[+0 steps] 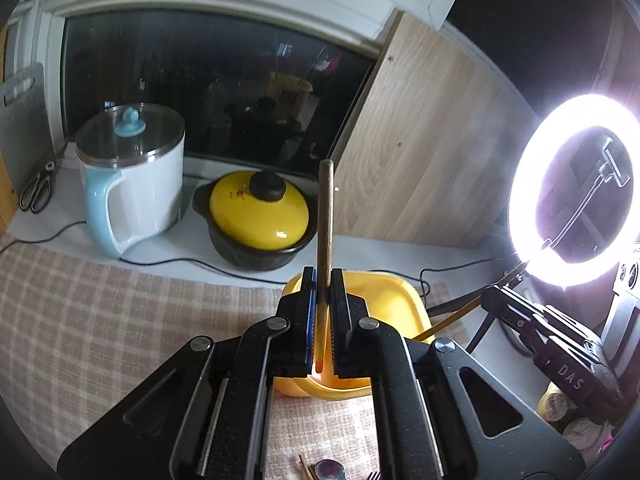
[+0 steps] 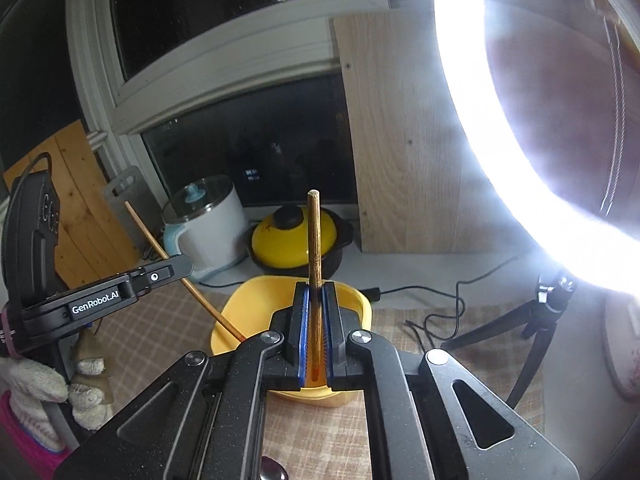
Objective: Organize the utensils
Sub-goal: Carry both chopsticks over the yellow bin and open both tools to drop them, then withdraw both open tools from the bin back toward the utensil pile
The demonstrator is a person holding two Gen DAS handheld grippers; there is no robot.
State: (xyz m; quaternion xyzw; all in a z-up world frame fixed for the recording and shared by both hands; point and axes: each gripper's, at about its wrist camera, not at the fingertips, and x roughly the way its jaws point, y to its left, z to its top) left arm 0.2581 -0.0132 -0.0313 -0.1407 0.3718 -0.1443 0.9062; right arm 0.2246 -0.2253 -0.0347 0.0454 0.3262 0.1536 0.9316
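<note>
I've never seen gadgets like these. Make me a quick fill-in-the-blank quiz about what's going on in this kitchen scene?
1. Each gripper, left gripper and right gripper, is shut on one wooden ____.
2. Below both grippers sits a yellow ____ on the checked cloth.
3. The black pot by the window has a lid coloured ____.
4. The white kettle has a light ____ handle.

Missing words: chopstick; container; yellow; blue

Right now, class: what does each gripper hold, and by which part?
Each holds one wooden chopstick. The left gripper clamps its chopstick near the lower end; the right gripper clamps its chopstick likewise.
</note>
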